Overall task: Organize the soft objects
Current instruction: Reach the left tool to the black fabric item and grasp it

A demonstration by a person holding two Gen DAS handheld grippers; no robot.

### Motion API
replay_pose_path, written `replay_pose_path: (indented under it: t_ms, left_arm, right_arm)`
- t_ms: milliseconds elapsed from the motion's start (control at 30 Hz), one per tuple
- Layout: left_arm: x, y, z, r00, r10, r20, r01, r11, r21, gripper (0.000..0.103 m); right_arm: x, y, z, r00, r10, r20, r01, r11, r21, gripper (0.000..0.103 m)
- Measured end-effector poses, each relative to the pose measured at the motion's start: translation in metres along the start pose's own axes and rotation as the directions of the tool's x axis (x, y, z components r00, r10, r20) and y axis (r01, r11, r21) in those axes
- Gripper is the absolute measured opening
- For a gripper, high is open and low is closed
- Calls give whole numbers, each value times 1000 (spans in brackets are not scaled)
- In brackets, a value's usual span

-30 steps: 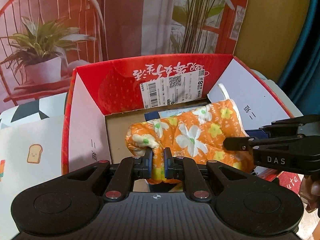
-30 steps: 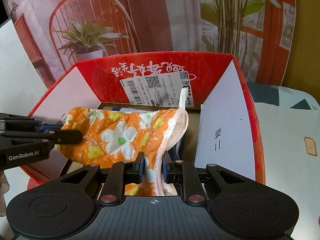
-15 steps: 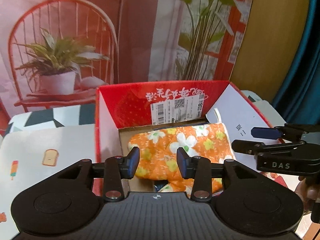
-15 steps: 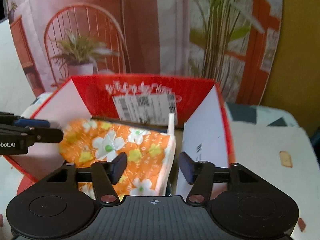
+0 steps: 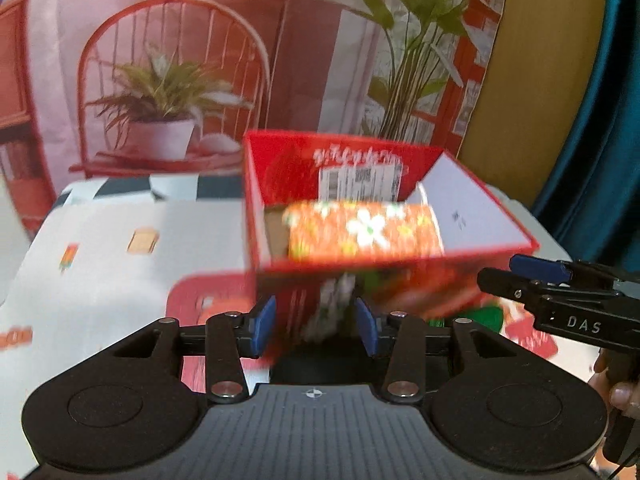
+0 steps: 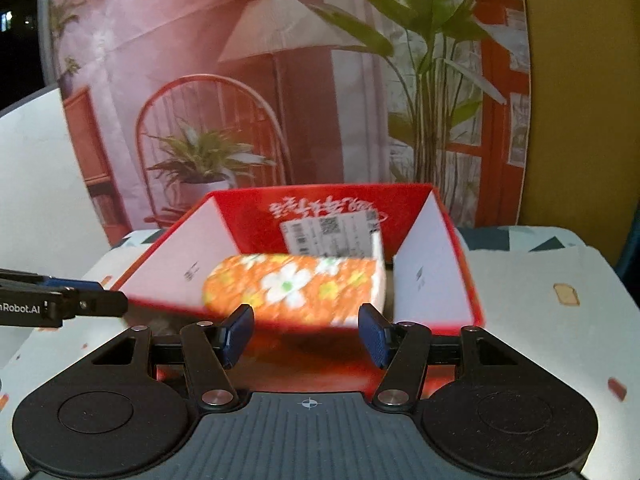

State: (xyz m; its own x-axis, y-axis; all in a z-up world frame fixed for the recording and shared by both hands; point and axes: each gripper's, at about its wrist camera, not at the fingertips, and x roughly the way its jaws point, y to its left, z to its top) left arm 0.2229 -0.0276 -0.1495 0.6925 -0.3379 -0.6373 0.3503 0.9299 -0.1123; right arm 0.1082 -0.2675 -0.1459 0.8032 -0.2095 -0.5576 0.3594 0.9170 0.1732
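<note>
An orange oven mitt with white flowers (image 5: 364, 234) lies inside the open red cardboard box (image 5: 460, 252); it also shows in the right wrist view (image 6: 292, 286), resting in the box (image 6: 436, 264). My left gripper (image 5: 315, 326) is open and empty, back from the box's near wall. My right gripper (image 6: 306, 336) is open and empty, just short of the mitt. Each gripper shows at the edge of the other's view: the right gripper (image 5: 560, 292) and the left gripper (image 6: 60, 304).
The box stands on a table with a white cloth printed with small toast and ice-lolly pictures (image 5: 120, 248). A backdrop picturing a red chair and potted plants (image 5: 168, 92) hangs behind. A teal curtain (image 5: 600, 120) is at the right.
Both grippers let go of the mitt, opened wide and pulled back and up from the box. The mitt now lies in the box.
</note>
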Motion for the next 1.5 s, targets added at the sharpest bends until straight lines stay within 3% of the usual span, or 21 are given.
replay_pose_path:
  t_ms: [333,500,667,900,1167,1500]
  left_arm:
    - [-10,11,-68,994,-47,-104,39,997,-72,46]
    - [-9,16,-87,987,-69,-148,53,993,-109,45]
    - [1,9,-111,969,-104,-223,76,989,-131,43]
    - [9,12,-119,958,-132,-256,94,983,-157,43]
    - [-12,12,-109,977,-118,-179,94,986,-138,43]
    - [-5,2,-124,959,-139,-248,119,989,-92,42]
  right_arm:
    - [-36,24,-68,994,75,-83,-70,996,55,54]
    - [-44,33,-85,984,117,-133,-117,993,8,53]
    - [-41,32,-100,979,116,-170,-110,993,45,53]
    - [-30,28,-115,964,108,-244,-89,992,88,51]
    - [-30,27,-119,954,120,-273,-89,988,125,51]
    - [-32,31,-128,942,144,-304,-99,983,157,50]
